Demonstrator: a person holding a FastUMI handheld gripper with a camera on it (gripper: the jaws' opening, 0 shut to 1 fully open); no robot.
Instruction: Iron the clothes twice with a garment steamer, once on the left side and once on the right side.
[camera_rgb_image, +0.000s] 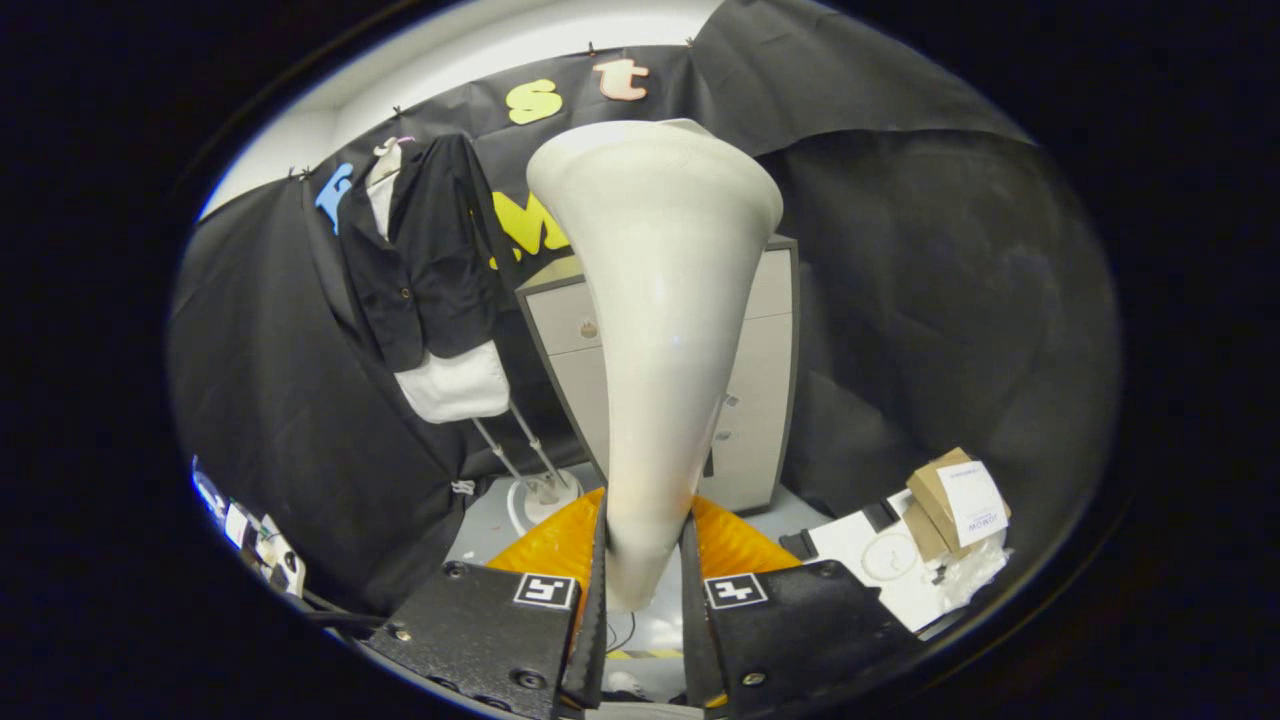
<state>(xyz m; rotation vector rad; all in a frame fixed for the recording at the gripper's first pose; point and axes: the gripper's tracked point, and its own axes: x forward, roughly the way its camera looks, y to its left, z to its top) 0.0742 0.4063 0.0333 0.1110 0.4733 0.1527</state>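
Before booth wall, gripper (645, 590) clamps garment steamer (655, 330).

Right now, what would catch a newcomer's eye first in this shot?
The cream garment steamer stands out most: the gripper is shut on its narrow handle, and its wide head flares up just ahead of the fingers. Beyond it to the left, a black jacket over a white shirt hangs on a stand, with a grey cabinet behind the steamer.
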